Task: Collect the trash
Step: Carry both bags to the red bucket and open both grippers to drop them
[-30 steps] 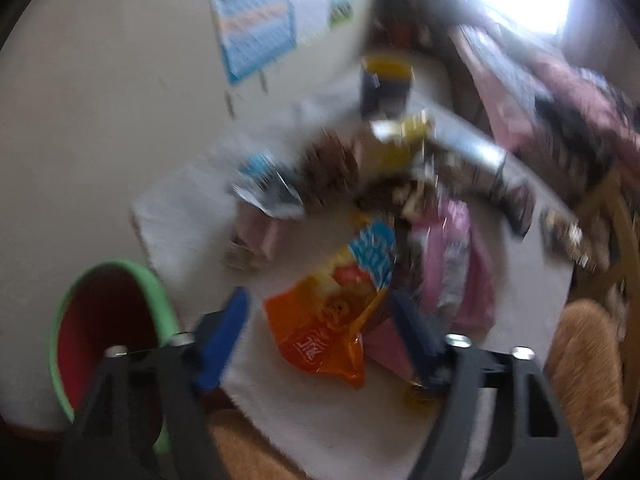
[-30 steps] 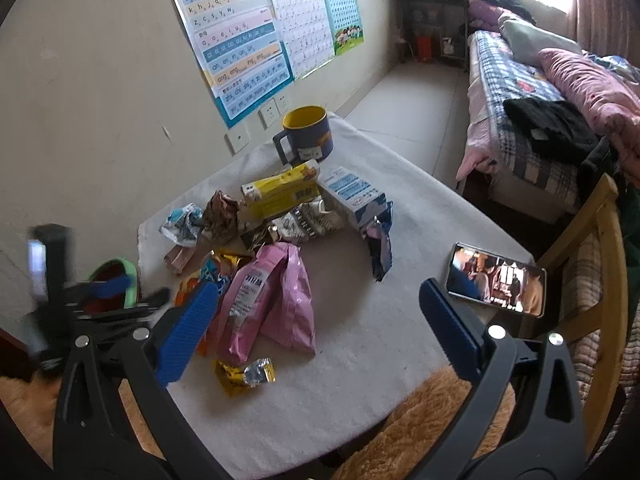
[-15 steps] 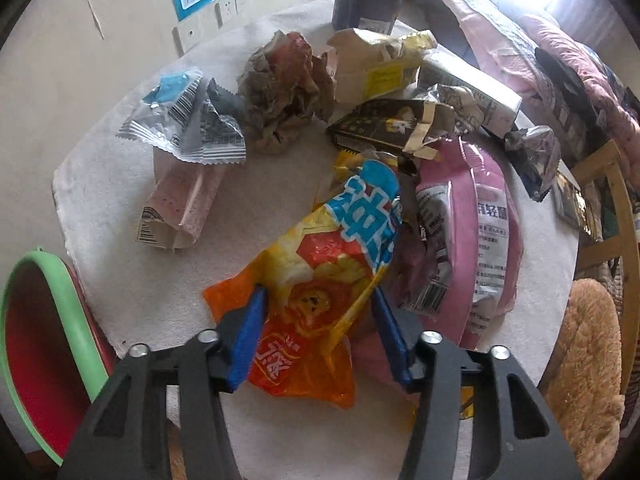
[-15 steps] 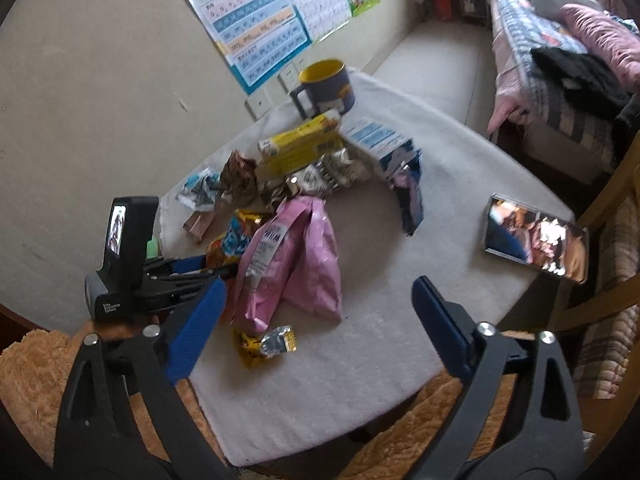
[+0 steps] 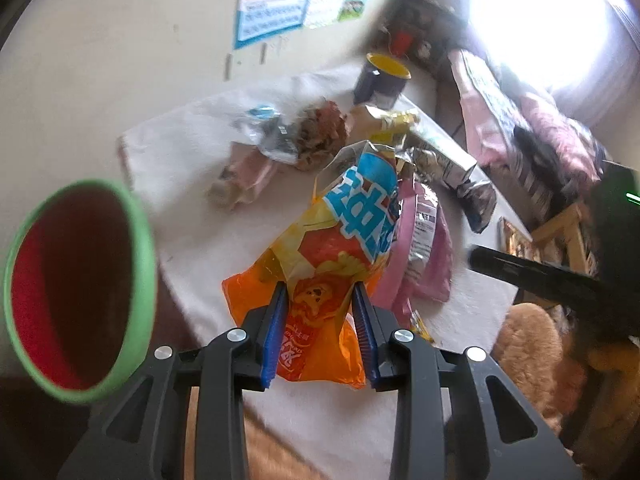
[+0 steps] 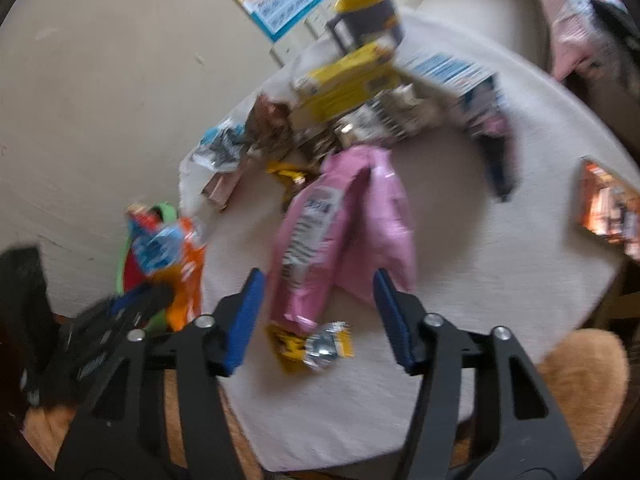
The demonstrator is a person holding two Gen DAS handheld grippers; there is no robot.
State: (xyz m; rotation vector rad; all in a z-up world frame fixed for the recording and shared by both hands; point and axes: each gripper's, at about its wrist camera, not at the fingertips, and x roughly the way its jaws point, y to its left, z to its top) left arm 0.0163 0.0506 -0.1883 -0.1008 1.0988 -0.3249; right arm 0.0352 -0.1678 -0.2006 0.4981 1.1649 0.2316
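Note:
My left gripper (image 5: 320, 322) is shut on an orange and blue snack bag (image 5: 340, 240) and holds it above the table's near left edge, beside a green-rimmed red bin (image 5: 80, 284). In the right wrist view the held bag (image 6: 172, 248) hangs over the bin (image 6: 168, 212). My right gripper (image 6: 316, 312) is open, its jaws either side of the near end of a pink bag (image 6: 344, 228), just above a small yellow and silver wrapper (image 6: 316, 346).
A round white-covered table (image 6: 500, 264) holds several wrappers, a yellow box (image 6: 344, 84), a blue and white box (image 6: 448, 70), a dark mug (image 6: 368, 16) and a phone (image 6: 608, 208). A brown furry seat (image 5: 528, 344) lies near the front edge.
My left gripper closed on the orange bag and lifted it off the table toward the bin. My right gripper moved in and down over the pink bag and narrowed.

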